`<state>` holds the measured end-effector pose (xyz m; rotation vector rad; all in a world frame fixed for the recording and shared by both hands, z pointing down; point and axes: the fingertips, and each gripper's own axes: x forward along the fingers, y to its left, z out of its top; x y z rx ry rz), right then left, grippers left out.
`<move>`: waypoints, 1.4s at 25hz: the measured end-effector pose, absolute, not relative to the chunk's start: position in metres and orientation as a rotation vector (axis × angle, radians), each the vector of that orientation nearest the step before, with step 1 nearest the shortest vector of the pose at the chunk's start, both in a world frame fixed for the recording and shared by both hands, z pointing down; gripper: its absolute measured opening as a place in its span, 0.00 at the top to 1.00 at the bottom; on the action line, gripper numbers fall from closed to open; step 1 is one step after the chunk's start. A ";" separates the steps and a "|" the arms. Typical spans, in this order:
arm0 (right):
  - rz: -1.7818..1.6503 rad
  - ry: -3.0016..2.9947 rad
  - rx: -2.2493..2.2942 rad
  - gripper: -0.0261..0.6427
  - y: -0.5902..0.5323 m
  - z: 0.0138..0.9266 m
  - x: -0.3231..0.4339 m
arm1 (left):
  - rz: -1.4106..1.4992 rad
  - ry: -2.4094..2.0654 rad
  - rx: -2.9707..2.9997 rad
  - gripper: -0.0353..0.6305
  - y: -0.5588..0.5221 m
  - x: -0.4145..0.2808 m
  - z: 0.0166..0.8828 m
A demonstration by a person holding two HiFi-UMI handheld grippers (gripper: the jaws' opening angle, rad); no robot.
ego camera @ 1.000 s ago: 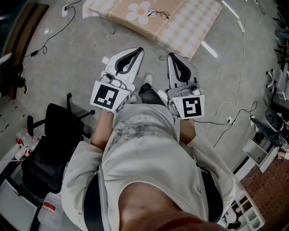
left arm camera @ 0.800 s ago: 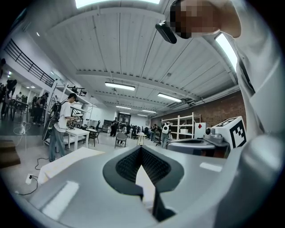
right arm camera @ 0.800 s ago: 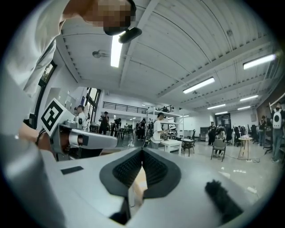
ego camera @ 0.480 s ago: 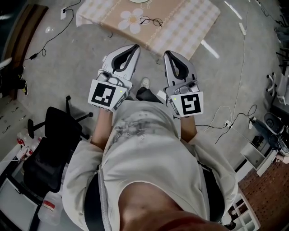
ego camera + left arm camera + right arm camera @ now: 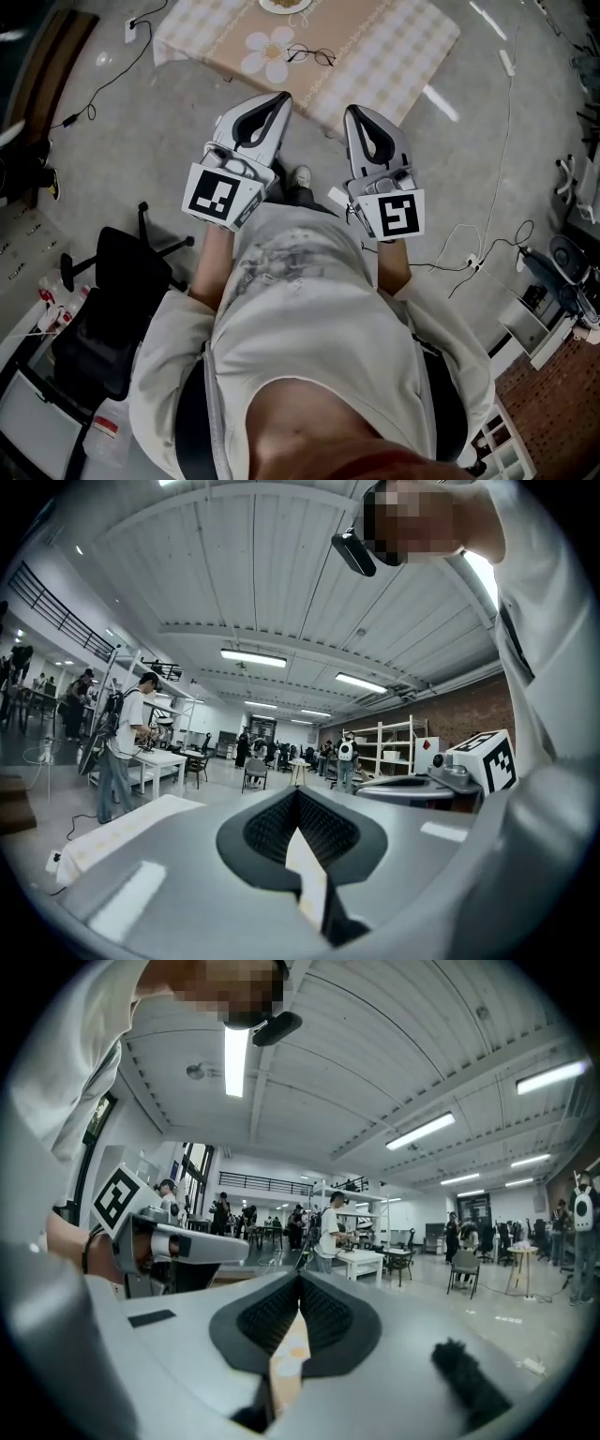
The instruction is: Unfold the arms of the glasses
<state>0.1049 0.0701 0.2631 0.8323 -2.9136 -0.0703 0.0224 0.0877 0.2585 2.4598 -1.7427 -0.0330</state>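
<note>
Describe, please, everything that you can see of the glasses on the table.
The glasses show small in the head view: a thin dark wire frame with two roundish clear lenses. They lie flat on the checked tablecloth, just right of its daisy print and toward the table's nearer edge. Nothing but the cloth touches them. Whether the arms are folded is too small to tell.

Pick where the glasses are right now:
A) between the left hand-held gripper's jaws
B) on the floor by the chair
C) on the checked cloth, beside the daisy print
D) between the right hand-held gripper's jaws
C: the glasses lie on the cloth, just right of the daisy. The left hand-held gripper and the right hand-held gripper are both shut with nothing between their jaws.
</note>
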 end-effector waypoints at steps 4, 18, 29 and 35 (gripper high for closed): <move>-0.061 -2.894 0.875 0.94 0.054 0.270 0.099 | -0.021 -1.709 2.492 0.93 0.069 0.016 0.263; -0.030 -2.791 0.982 0.94 0.008 0.291 0.059 | 0.003 -1.507 2.611 0.93 0.011 -0.015 0.284; 0.011 -2.701 1.040 0.94 -0.012 0.317 0.038 | 0.100 -1.331 2.693 0.93 -0.007 -0.037 0.316; 0.018 -2.652 1.067 0.94 -0.016 0.329 0.032 | 0.172 -1.262 2.727 0.93 -0.014 -0.044 0.337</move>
